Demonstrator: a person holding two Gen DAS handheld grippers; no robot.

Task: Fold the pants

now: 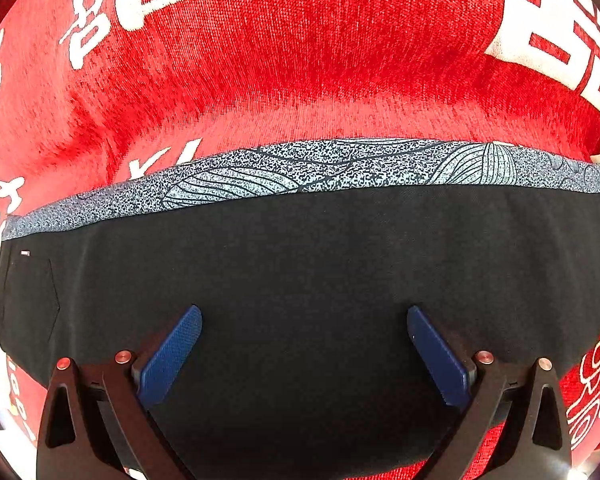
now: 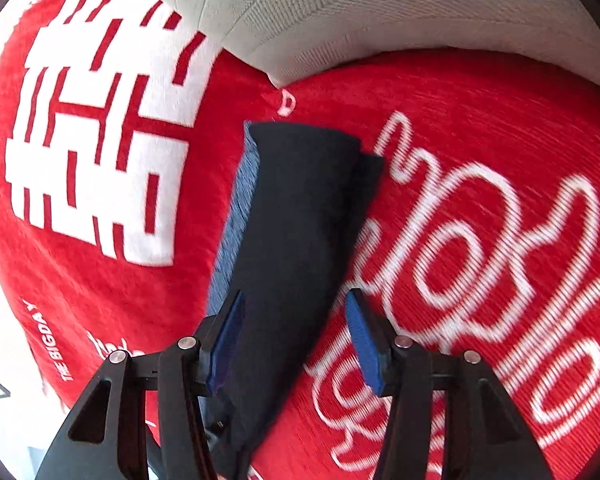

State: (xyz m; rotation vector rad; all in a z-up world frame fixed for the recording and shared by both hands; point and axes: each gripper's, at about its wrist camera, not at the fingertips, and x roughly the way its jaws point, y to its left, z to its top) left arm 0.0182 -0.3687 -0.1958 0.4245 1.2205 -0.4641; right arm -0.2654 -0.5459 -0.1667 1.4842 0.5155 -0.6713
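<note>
The black pants (image 1: pixel 300 272) lie folded on a red blanket, with a grey speckled patterned layer (image 1: pixel 308 168) showing along their far edge. My left gripper (image 1: pixel 304 312) is open just above the black fabric, jaws wide apart and empty. In the right wrist view the pants (image 2: pixel 300 216) run away from me as a narrow folded strip with a blue-grey edge on the left. My right gripper (image 2: pixel 294 300) is open, jaws on either side of the strip's near end, not clamping it.
The red blanket (image 1: pixel 300 60) with white lettering covers the whole surface. A grey woven cushion (image 2: pixel 360 12) lies at the far end in the right wrist view. The blanket's edge drops off at the lower left (image 2: pixel 28 320).
</note>
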